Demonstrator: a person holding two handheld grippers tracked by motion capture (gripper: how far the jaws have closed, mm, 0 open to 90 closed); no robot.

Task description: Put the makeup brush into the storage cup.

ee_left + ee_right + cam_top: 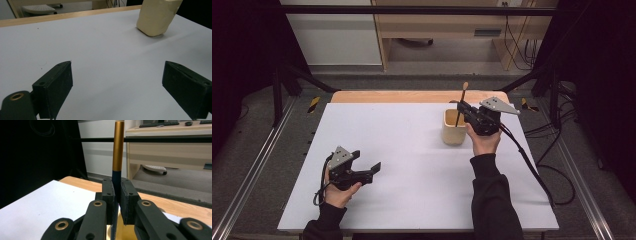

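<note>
A slim gold-and-dark stick [117, 152] is clamped upright by the right gripper [467, 111] just above the cream container [454, 131], into which its lower end is dipped, while the left gripper [369, 169] is held wide open and empty over the white table [412, 150].

The place looks like a lab set up in an office room: a white table [412, 165] stands inside a black frame [412, 10] on rails [257, 165], with cables [557, 165] on grey carpet and wooden desks [452, 25] behind.
</note>
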